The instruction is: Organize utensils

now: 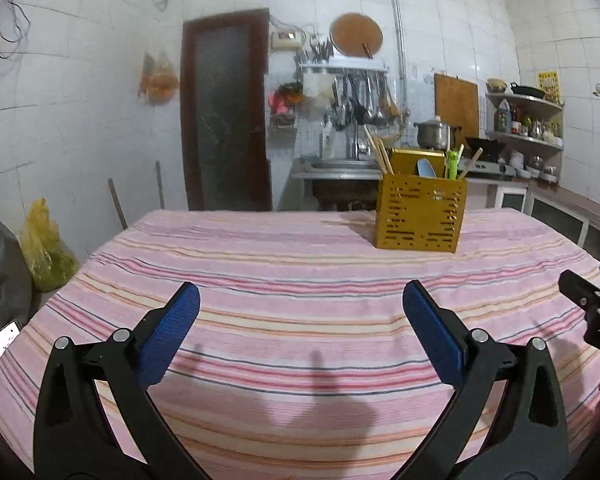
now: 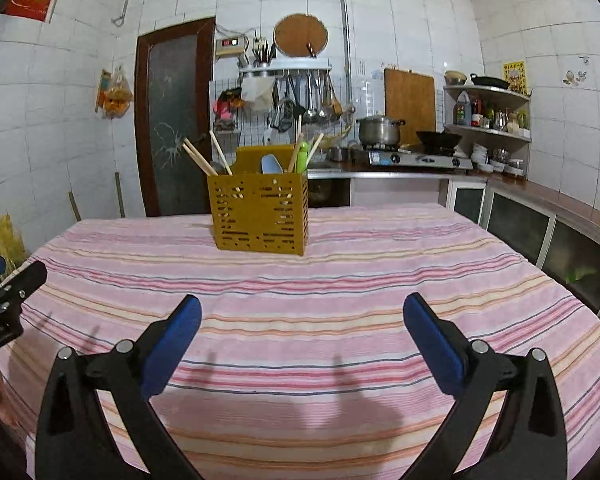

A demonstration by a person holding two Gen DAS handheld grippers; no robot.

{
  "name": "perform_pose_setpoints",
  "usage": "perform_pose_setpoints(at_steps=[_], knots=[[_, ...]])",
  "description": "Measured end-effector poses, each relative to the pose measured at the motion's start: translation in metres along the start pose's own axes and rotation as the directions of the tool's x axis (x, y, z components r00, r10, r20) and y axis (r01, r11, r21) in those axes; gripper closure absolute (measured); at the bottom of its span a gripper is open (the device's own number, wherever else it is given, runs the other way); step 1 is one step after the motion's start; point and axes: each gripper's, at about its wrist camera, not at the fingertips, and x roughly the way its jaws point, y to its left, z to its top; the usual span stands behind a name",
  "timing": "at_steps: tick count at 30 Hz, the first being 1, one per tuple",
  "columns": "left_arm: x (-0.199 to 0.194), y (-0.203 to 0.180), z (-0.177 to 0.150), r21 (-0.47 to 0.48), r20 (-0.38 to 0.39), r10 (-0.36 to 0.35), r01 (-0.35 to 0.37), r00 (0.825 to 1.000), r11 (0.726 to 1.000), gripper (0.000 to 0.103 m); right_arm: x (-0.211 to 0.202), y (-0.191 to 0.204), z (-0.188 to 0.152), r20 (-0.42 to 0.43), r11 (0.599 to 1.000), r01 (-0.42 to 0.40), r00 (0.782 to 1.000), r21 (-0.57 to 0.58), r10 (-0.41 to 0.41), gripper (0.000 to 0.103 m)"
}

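Note:
A yellow slotted utensil holder (image 1: 420, 216) (image 2: 260, 214) stands toward the far side of the table. Wooden chopsticks (image 2: 202, 158), a pale blue spoon (image 2: 271, 165) and a green utensil (image 2: 302, 156) stick up out of it. My left gripper (image 1: 300, 300) hovers low over the near part of the striped cloth, open and empty, well short of the holder. My right gripper (image 2: 302, 312) is also open with nothing between its blue pads. Each gripper shows at the edge of the other's view: the right one (image 1: 592, 304), the left one (image 2: 8, 304).
A pink striped cloth (image 2: 340, 280) covers the table. Behind it are a brown door (image 2: 172, 120), a sink, hanging ladles, a stove with a pot (image 2: 380, 130) and wok, corner shelves and cabinets at right. A yellow bag (image 1: 44, 244) sits on the floor at left.

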Motion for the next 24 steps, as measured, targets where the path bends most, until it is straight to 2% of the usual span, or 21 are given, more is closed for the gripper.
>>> perform_pose_setpoints(at_steps=[9, 24], knots=[[-0.005, 0.002, -0.005, -0.01, 0.027, 0.008, -0.008, 1.0, 1.0, 0.005, -0.003, -0.001, -0.008, 0.029, 1.0, -0.009, 1.0, 0.013, 0.008, 0.004], [-0.005, 0.001, -0.009, 0.003, 0.013, -0.019, 0.019, 1.0, 1.0, 0.005, -0.015, 0.011, -0.01, 0.093, 0.999, 0.003, 0.996, -0.048, 0.002, 0.004]])
